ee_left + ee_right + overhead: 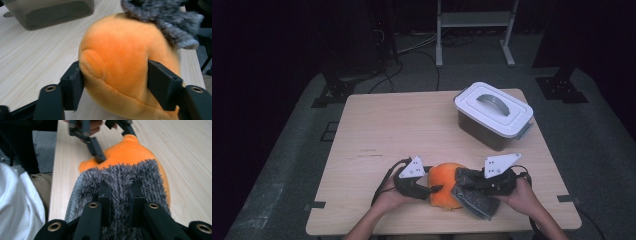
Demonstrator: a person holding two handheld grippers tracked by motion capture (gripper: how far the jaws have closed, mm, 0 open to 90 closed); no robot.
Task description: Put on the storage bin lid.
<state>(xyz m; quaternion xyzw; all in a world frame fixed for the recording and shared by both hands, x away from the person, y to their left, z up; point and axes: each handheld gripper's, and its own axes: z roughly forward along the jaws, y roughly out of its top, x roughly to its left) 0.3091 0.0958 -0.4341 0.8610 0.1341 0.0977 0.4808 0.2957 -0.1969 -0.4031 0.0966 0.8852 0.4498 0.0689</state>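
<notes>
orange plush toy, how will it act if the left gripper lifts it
Probably soft and squashy: the orange plush toy bulges between the left gripper pads. Likely light for its size. Its rounded body may roll once set down, though the fuzzy fabric should resist slipping.

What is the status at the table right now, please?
Left gripper fingers clasp orange plush. Right gripper shut on grey fuzzy cloth draped over it. Lidded bin stands clear.

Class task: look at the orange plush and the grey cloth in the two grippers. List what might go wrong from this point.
1. The left gripper clasps the round plush only at its sides; the soft toy could squeeze out or roll.
2. The right gripper pinches just a fold of the cloth, which might slip free when pulled.
3. Both work near the table's front edge; the plush could drop off it.
</notes>
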